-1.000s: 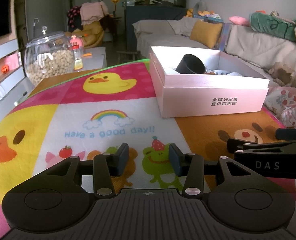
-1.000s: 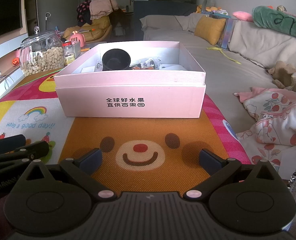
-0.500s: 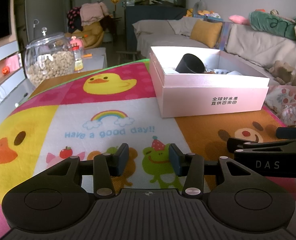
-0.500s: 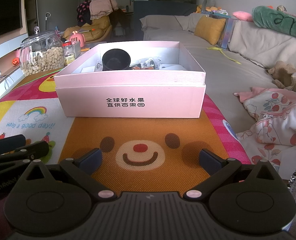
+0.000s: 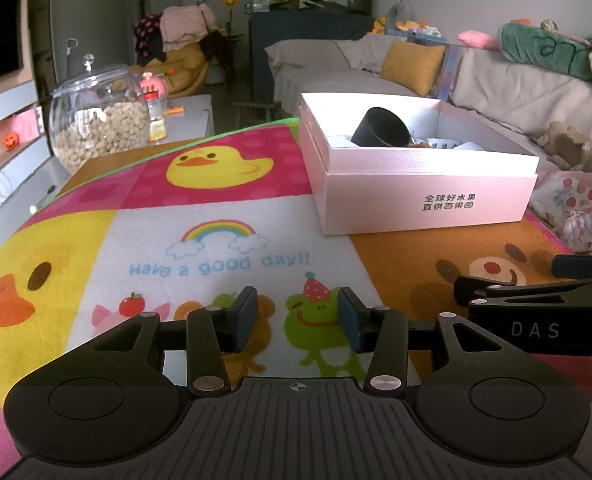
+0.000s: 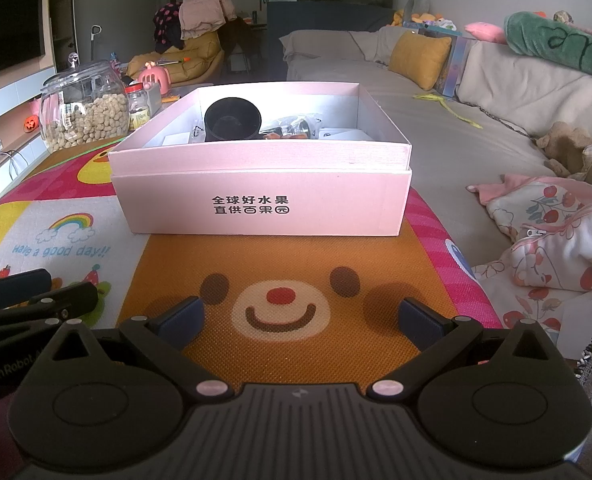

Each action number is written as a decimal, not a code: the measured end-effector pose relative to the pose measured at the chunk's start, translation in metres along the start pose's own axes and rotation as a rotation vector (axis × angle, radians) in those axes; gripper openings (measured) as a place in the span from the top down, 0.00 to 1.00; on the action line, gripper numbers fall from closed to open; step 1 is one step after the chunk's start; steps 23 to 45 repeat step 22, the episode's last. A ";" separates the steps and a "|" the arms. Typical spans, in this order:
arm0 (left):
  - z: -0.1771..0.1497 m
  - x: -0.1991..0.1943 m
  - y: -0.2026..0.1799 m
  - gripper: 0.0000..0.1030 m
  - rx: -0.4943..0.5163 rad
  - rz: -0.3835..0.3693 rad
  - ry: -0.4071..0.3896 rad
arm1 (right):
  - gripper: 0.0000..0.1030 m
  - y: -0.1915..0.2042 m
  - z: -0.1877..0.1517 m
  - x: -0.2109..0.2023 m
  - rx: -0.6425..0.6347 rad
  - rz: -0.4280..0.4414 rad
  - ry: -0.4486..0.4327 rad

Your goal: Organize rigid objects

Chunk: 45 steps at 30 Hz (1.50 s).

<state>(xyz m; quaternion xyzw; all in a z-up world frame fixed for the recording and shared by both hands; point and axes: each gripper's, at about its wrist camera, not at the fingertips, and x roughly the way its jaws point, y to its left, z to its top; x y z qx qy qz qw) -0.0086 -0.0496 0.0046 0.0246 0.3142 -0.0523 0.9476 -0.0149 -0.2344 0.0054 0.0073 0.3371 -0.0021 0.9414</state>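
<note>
Nothing had moved since the earlier frames: both grippers sat where they were, low over the mat [image 5: 215, 240]. My left gripper [image 5: 296, 316] held nothing, its fingers a narrow gap apart over the frog print. My right gripper [image 6: 300, 318] was spread wide and empty too, the bear's face between its fingers. Ahead of the right fingers, well apart from them, stood the pink box [image 6: 259, 200]; from the left it lay ahead and to the right. Inside it I could see a black cup [image 6: 231, 120] on its side, with small items beside it that I could not make out. I saw no loose objects on the mat, so I judged the sorting done or paused. Any next move would call for a reach forward over the box's near wall. Beyond the left fingers stood a jar [image 5: 99, 120].
</note>
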 end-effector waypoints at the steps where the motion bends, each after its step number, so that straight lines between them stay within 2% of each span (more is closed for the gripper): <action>1: 0.000 0.000 0.000 0.53 -0.001 0.000 0.000 | 0.00 0.000 0.000 0.000 0.000 0.000 0.000; 45: 0.000 0.001 -0.001 0.52 0.005 0.005 -0.001 | 0.00 0.000 0.000 0.000 0.000 0.000 0.000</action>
